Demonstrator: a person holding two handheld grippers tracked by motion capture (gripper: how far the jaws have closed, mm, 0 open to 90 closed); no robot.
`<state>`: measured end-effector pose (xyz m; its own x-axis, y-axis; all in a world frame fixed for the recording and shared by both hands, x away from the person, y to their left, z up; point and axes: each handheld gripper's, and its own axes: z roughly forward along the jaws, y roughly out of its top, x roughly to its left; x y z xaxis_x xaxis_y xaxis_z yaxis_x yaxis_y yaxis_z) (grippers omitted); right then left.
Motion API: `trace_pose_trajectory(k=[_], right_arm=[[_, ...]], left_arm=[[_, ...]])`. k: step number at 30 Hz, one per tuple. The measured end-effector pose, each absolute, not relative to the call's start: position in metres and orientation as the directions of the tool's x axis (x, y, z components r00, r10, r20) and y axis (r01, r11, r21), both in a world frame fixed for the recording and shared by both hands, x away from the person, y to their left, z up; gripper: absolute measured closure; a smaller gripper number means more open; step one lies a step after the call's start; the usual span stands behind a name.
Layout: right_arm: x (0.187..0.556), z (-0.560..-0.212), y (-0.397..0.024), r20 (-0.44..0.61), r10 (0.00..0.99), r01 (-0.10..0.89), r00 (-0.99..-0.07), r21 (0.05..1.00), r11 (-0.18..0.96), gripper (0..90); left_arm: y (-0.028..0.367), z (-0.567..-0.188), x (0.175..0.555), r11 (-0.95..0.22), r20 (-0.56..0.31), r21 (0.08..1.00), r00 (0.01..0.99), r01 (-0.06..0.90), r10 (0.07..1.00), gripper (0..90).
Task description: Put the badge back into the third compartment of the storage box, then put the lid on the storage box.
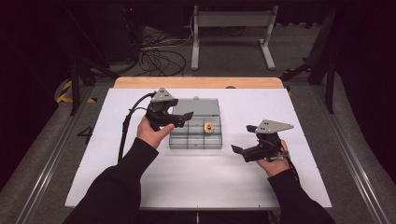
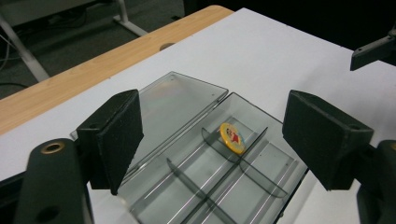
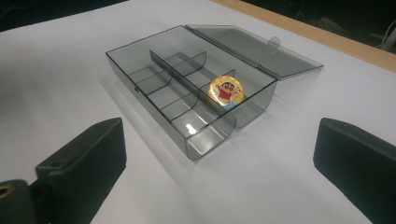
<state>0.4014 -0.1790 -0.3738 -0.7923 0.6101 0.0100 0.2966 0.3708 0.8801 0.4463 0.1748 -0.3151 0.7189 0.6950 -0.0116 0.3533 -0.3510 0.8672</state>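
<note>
Smoke-grey transparent plastic compartment box lies on the white tabletop, hinged lid folded flat behind it. A round yellow cartoon badge leans against a divider in a compartment at the back row's right end. The left gripper hovers over the box's left part, jaws spread and empty. The right gripper hangs to the box's right, apart from it, jaws spread and empty.

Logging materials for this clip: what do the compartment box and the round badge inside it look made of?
Compartment box: likely hard, smoke-tinted clear plastic; the table shows through its walls, and the edges are glossy. Round badge: looks like a printed button badge with a glossy coating, possibly metal-backed; it bears a cartoon print with a slight sheen, and its back is hidden.
</note>
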Motion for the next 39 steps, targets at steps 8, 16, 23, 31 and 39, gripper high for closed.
trace_pose_trajectory(k=[8, 16, 23, 31, 39], right_arm=[[0.411, -0.371, -0.176, 0.024, 0.627, 0.319, -0.779, 0.875, 0.363, 2.2], [0.420, -0.367, -0.170, 0.020, 0.626, 0.304, -0.779, 0.886, 0.350, 2.1], [0.429, -0.363, -0.160, 0.009, 0.638, 0.340, -0.770, 0.852, 0.398, 2.1], [0.439, -0.357, -0.151, -0.015, 0.662, 0.351, -0.749, 0.839, 0.416, 1.0], [0.445, -0.356, -0.146, -0.028, 0.656, 0.346, -0.754, 0.832, 0.434, 6.8]], left_arm=[[0.200, -0.319, 0.439, -0.323, -0.028, 0.874, 0.701, 0.363, 0.713, 17.9], [0.214, -0.322, 0.435, -0.320, -0.007, 0.881, 0.687, 0.349, 0.727, 17.8], [0.223, -0.327, 0.435, -0.317, -0.030, 0.867, 0.675, 0.385, 0.737, 18.0], [0.231, -0.332, 0.438, -0.316, -0.020, 0.856, 0.637, 0.409, 0.770, 18.4], [0.235, -0.337, 0.440, -0.309, -0.021, 0.849, 0.611, 0.430, 0.792, 18.4]])
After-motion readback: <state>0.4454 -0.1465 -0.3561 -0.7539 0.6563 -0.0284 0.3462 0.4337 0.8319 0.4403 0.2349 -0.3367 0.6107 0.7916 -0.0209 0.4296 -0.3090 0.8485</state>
